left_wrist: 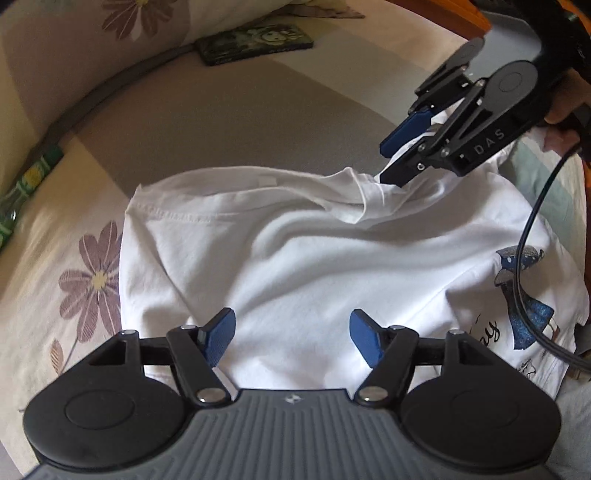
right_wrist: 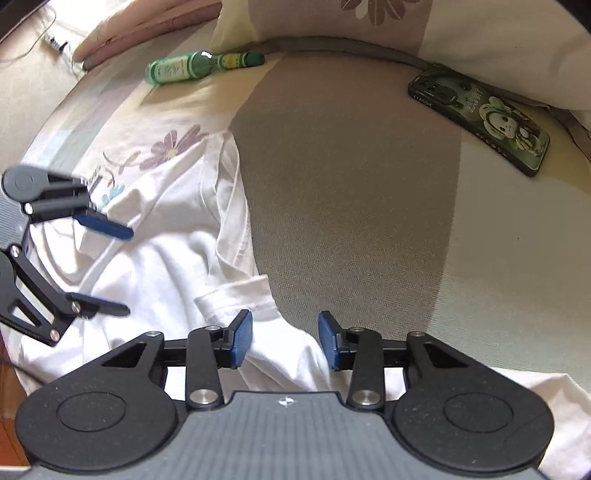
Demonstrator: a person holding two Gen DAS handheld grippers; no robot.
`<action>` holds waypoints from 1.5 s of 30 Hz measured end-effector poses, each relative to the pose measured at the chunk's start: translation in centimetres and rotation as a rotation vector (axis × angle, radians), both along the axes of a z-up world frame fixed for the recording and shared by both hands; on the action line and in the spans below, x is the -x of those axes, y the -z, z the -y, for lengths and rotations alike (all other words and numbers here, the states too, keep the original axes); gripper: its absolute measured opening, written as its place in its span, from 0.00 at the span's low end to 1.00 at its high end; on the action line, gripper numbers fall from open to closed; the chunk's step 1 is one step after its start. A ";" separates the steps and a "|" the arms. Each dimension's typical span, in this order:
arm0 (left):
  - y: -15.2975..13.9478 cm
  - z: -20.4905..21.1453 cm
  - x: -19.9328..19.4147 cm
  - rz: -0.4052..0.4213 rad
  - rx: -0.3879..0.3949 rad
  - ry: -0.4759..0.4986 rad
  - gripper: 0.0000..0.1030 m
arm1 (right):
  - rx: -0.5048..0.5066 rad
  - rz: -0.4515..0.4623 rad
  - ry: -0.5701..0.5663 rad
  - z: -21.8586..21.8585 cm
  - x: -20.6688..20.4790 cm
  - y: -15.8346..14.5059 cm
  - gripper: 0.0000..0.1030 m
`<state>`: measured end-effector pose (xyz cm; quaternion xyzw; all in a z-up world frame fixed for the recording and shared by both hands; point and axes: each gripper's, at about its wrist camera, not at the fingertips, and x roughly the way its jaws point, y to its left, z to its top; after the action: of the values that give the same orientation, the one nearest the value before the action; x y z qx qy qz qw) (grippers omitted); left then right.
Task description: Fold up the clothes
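Observation:
A white T-shirt (left_wrist: pixel 295 266) lies crumpled on a bed, with a blue cartoon print (left_wrist: pixel 532 306) showing at its right side. My left gripper (left_wrist: pixel 293 334) hovers open above the shirt's near part, nothing between its blue pads. My right gripper (left_wrist: pixel 391 157) comes in from the upper right; its fingers stand apart around a raised ridge of the shirt's far edge. In the right wrist view, the right gripper (right_wrist: pixel 284 339) is open over a hem of the shirt (right_wrist: pixel 177 266). The left gripper (right_wrist: pixel 129 271) shows open at the left.
The bedsheet (left_wrist: pixel 236 122) is cream and grey with purple flowers. A phone in a green cartoon case (right_wrist: pixel 480 122) lies near the pillow (right_wrist: pixel 498 33). A green bottle (right_wrist: pixel 199 64) rests further back. A black cable (left_wrist: pixel 524 277) hangs across the shirt's right side. A hand (left_wrist: pixel 561 110) holds the right gripper.

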<state>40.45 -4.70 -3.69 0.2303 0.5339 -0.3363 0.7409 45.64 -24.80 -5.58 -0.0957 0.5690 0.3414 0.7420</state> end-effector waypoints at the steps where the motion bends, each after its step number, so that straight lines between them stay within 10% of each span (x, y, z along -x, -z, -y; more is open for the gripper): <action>1: 0.0 0.4 0.1 0.011 -0.004 0.012 0.67 | 0.000 -0.002 -0.007 0.1 0.1 0.0 0.44; 11: -1.0 3.5 2.3 -0.013 0.036 0.010 0.68 | 0.034 0.114 -0.204 -1.2 1.9 -1.9 0.16; 21: -1.0 2.9 2.0 -0.013 0.058 -0.075 0.70 | 0.103 0.219 -0.080 0.0 -4.4 -1.9 0.06; 34: -1.4 0.6 1.8 -0.015 0.074 -0.193 0.70 | 0.234 0.186 0.004 -0.6 -9.9 -0.6 0.07; 45: -1.3 -0.9 1.7 -0.031 0.106 -0.270 0.70 | -0.016 0.152 -0.177 -7.9 -9.9 -3.1 0.16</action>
<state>38.79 -3.79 -2.41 0.1118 0.5530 -0.2647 0.7821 55.55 -16.89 -2.45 -0.1653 0.4978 0.4017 0.7507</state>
